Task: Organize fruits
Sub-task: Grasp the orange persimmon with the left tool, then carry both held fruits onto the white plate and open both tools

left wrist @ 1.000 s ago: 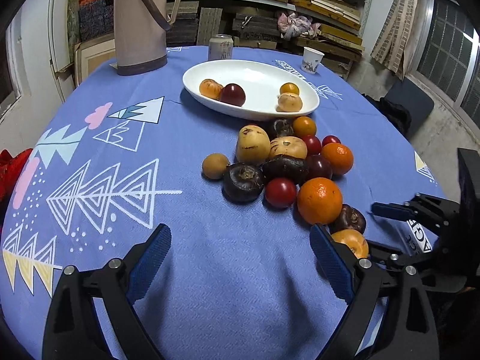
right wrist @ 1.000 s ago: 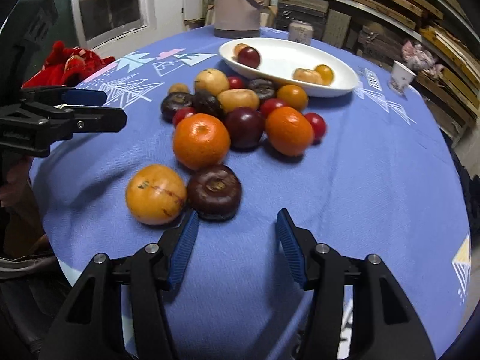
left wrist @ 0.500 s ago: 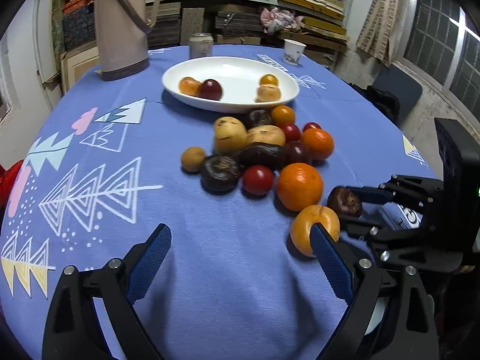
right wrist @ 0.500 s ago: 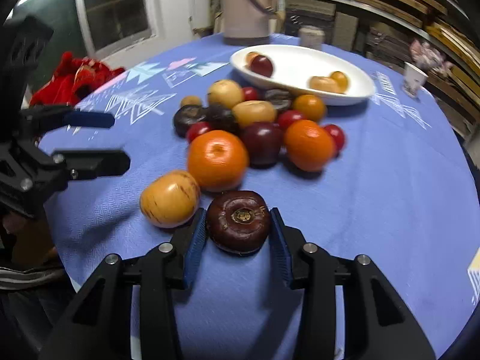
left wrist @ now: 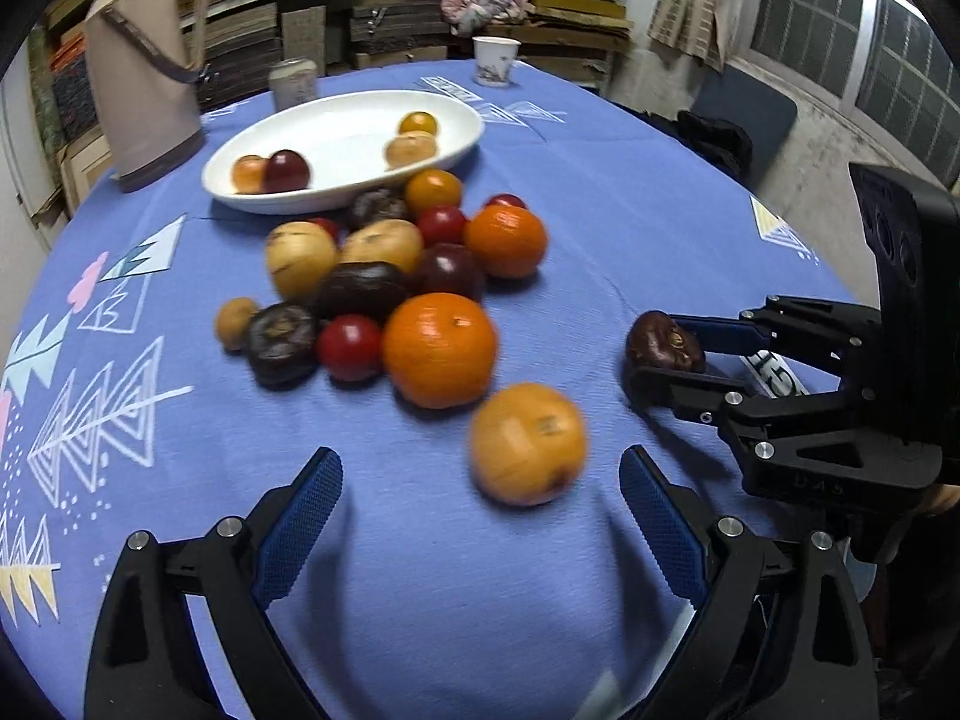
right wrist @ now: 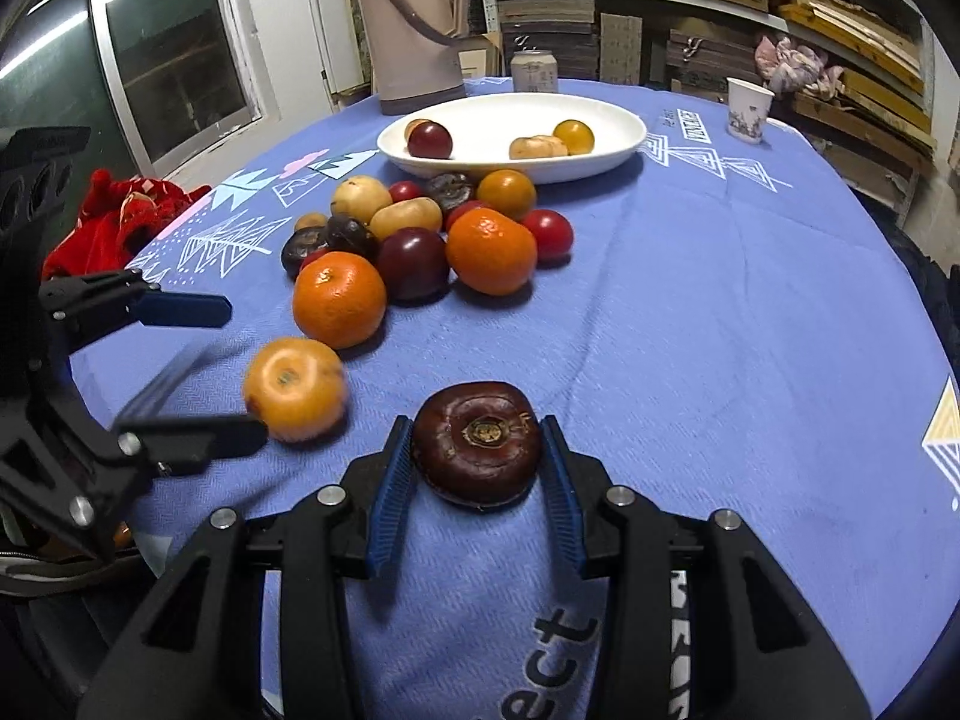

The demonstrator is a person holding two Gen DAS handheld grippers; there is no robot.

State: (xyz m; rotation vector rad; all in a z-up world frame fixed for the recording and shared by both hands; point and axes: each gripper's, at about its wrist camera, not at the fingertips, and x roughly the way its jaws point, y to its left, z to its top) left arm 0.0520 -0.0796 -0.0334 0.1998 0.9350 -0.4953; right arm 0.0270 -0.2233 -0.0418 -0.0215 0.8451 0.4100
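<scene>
My right gripper [right wrist: 477, 474] is shut on a dark brown round fruit [right wrist: 477, 441], held just above the blue tablecloth; it also shows in the left wrist view [left wrist: 663, 342]. My left gripper [left wrist: 480, 531] is open and empty, with a yellow-orange fruit [left wrist: 528, 444] just ahead between its fingers; the same fruit shows in the right wrist view [right wrist: 295, 387]. A pile of oranges, red, dark and yellow fruits [left wrist: 384, 282] lies mid-table. A white oval plate [left wrist: 360, 180] behind it holds several fruits.
A beige thermos jug [left wrist: 144, 72], a drinks can [left wrist: 292, 81] and a paper cup [left wrist: 495, 60] stand at the table's far side. Red cloth [right wrist: 120, 216] lies off the left edge. Shelves with boards line the back wall.
My right gripper closed on the dark brown fruit and lifted it away from the pile. The yellow-orange fruit now sits apart, and my left gripper has moved towards it.
</scene>
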